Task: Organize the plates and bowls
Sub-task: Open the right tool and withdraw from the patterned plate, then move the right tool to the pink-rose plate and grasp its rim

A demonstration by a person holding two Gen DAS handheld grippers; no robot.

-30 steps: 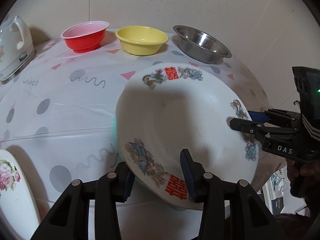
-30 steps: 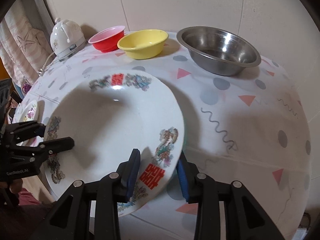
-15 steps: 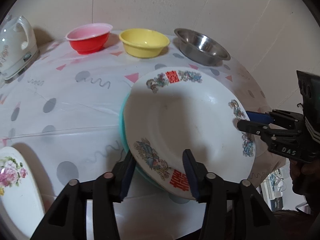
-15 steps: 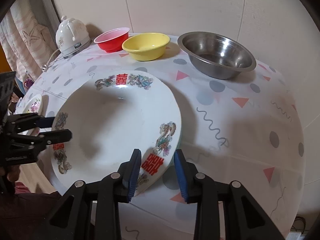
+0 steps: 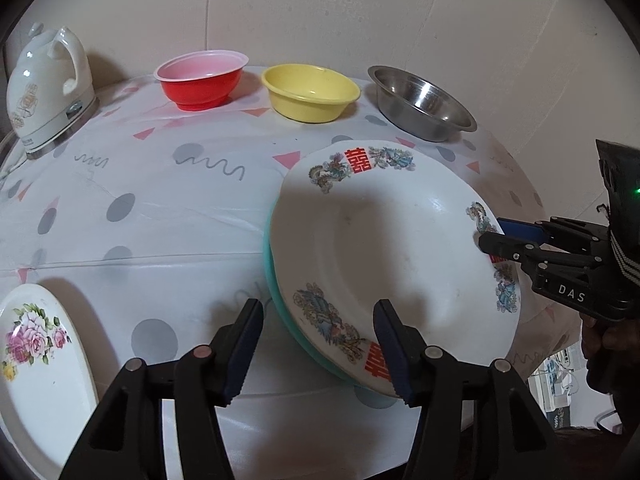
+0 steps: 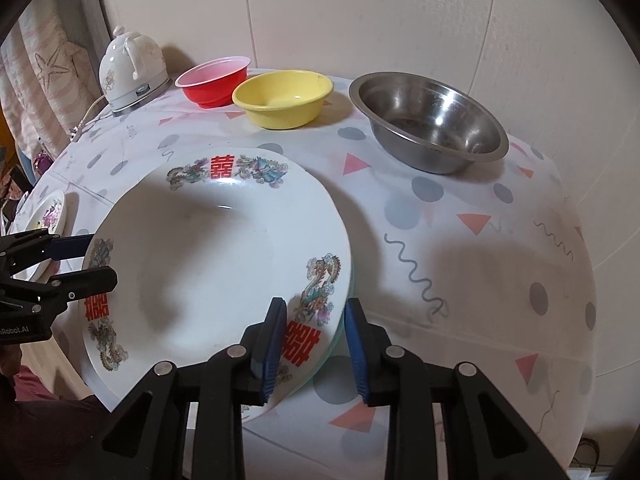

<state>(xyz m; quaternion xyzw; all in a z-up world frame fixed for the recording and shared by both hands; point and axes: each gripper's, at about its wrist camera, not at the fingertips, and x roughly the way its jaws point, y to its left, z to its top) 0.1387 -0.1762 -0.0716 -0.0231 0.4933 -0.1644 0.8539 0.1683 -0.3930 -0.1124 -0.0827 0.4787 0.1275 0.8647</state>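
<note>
A large white plate with dragon pictures and red characters (image 5: 384,256) (image 6: 216,264) lies on a teal plate (image 5: 276,296) (image 6: 340,332) near the table's front edge. My left gripper (image 5: 320,344) is open, its jaws on either side of the plates' near rim without clamping. It shows at the left of the right wrist view (image 6: 96,260). My right gripper (image 6: 314,344) is open around the opposite rim and shows at the right of the left wrist view (image 5: 494,236). A small rose plate (image 5: 36,344) (image 6: 48,216) lies at the table's left.
A red bowl (image 5: 200,84) (image 6: 212,80), a yellow bowl (image 5: 310,92) (image 6: 284,98) and a steel bowl (image 5: 420,100) (image 6: 428,120) stand in a row at the back by the wall. A white kettle (image 5: 44,84) (image 6: 132,68) stands at the back left.
Both grippers lowered the white plate onto the teal plate and opened. Both have drawn back a little from the rim.
</note>
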